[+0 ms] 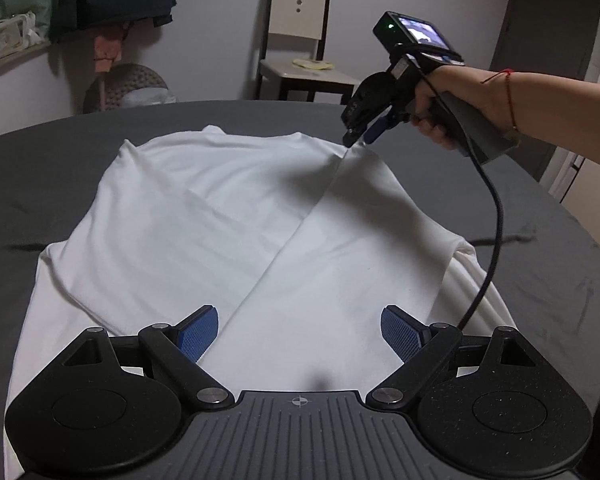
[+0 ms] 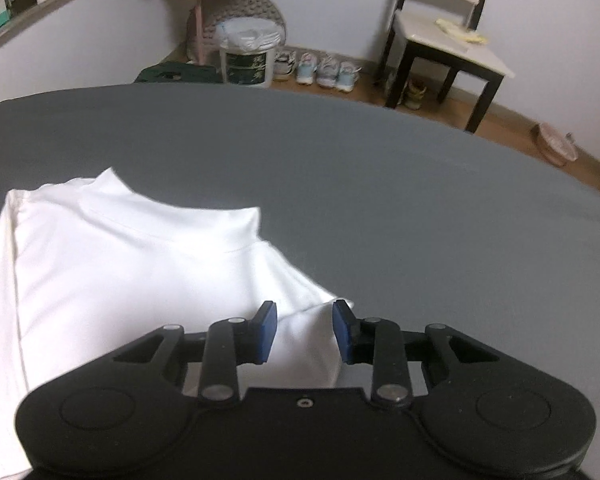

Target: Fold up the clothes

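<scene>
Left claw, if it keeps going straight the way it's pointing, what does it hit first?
Most likely the white shirt: the open left claw points low along the cloth, toward the fold edge. Depth is unclear.

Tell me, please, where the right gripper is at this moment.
In the left wrist view the right gripper is at upper right, at the far right shoulder of the white shirt, which lies on the grey bed by the collar.

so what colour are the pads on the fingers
Blue, textured pads on black fingers; clearest in the left wrist view.
</scene>
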Tool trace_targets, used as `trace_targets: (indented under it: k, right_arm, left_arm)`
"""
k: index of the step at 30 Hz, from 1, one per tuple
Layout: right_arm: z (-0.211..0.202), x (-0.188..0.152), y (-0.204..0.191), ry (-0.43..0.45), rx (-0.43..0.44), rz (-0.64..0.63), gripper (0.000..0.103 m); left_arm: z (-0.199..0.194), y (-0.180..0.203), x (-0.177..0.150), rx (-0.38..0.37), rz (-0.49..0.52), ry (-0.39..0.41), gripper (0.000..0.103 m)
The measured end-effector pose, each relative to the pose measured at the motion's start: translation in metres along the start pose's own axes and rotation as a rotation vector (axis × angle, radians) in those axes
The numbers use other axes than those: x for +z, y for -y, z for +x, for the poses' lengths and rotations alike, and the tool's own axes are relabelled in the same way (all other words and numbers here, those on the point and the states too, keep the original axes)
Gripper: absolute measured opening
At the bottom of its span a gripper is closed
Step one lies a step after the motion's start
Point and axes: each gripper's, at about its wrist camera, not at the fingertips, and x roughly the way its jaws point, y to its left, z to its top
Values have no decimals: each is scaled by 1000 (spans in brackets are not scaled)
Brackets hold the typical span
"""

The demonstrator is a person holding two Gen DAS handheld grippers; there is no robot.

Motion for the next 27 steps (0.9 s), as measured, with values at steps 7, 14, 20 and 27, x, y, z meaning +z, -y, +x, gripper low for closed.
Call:
trace_targets:
  k: [7,14,20,27]
  right_arm:
    - [3,-6,-1,12,-84,0,5]
    - [4,-12,32,71,-110,155,3]
    - [11,-24,58,84,-31,302,17]
    - [-29,-36,89,149,66,282,44]
  left_arm:
    - [-5,-2,0,-15,-18,0,89]
    - [-4,-2,1,-15,-20,-17,89]
    - [13,-1,-6,-16,8,-103,89]
    - [21,3,-10,1,43,-160,89]
